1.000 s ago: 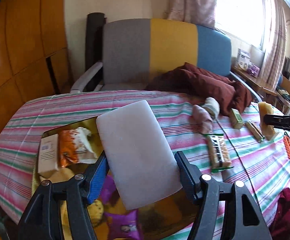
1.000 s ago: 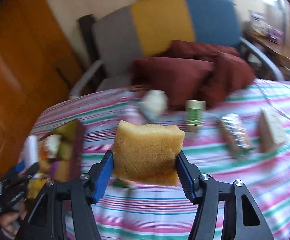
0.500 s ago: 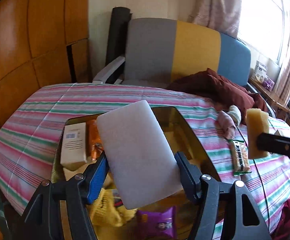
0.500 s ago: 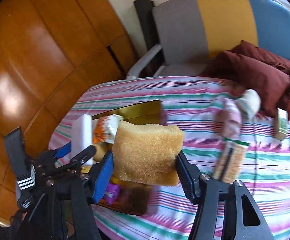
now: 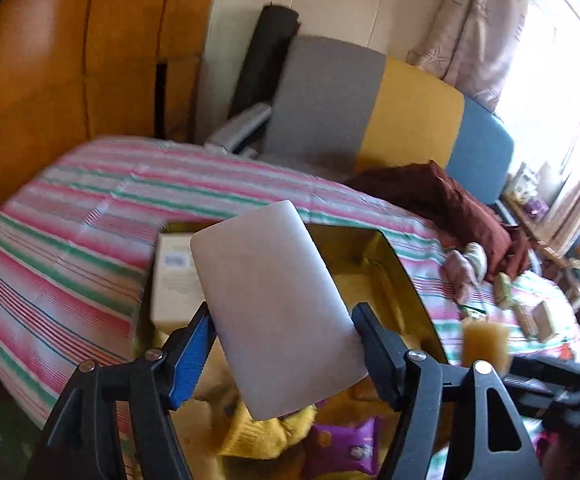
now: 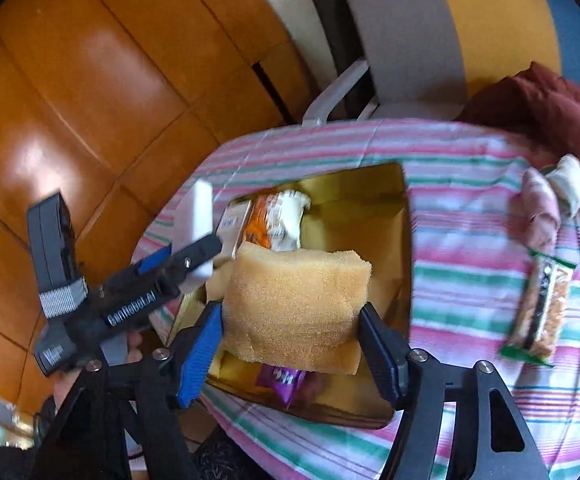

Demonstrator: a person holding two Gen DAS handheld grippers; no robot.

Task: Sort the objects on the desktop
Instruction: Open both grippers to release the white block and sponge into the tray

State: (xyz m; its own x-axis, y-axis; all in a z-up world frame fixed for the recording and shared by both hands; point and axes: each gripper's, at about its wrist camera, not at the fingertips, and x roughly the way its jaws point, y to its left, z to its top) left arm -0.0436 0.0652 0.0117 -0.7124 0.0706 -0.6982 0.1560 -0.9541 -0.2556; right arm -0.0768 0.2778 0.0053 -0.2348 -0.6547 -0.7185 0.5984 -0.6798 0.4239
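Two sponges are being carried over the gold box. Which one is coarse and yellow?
The yellow sponge between the right gripper's fingers: thick and porous. The white sponge in the left gripper is flat and smooth.

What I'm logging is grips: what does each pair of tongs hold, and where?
Left tongs: white foam block, by its long edges. Right tongs: yellow sponge, by its ends. Both jaws just opened further, pads touching.

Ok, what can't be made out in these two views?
- Left wrist view: middle of the gold box, hidden behind the white foam block.
- Right wrist view: box floor, hidden behind the yellow sponge; the purple packet is half covered, so its print is unreadable.
- Right wrist view: snack bar label, blurred.
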